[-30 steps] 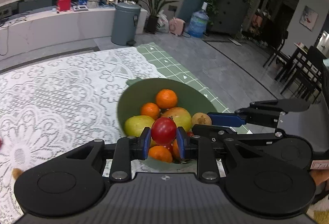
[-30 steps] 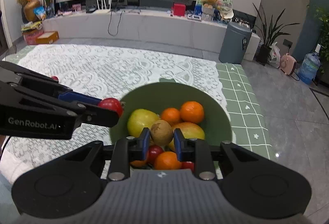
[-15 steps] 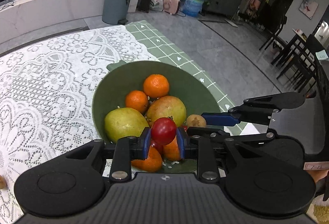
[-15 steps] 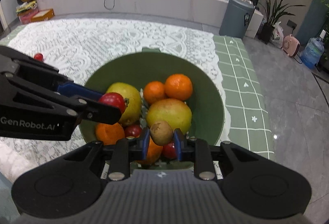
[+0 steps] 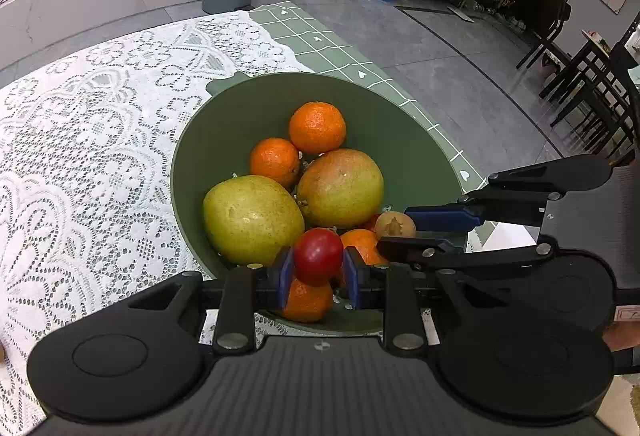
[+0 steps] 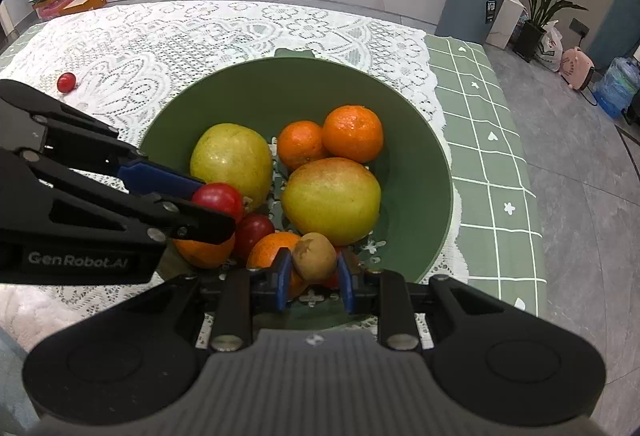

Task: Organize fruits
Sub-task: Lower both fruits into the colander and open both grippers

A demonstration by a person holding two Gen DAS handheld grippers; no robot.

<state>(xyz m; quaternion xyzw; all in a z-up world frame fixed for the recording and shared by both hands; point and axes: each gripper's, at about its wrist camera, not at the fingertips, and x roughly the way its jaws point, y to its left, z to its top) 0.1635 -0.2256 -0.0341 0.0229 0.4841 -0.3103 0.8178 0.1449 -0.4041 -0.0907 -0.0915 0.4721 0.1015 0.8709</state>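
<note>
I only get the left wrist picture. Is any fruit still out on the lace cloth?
Observer: Yes, one small red fruit lies on the lace tablecloth, left of the green bowl.
Child: What is under my red tomato?
Observer: A second red fruit sits in the bowl beside the red tomato in the left gripper.
Child: Is the other gripper squeezing its fruit?
Observer: The right gripper is shut on the brown kiwi.
</note>
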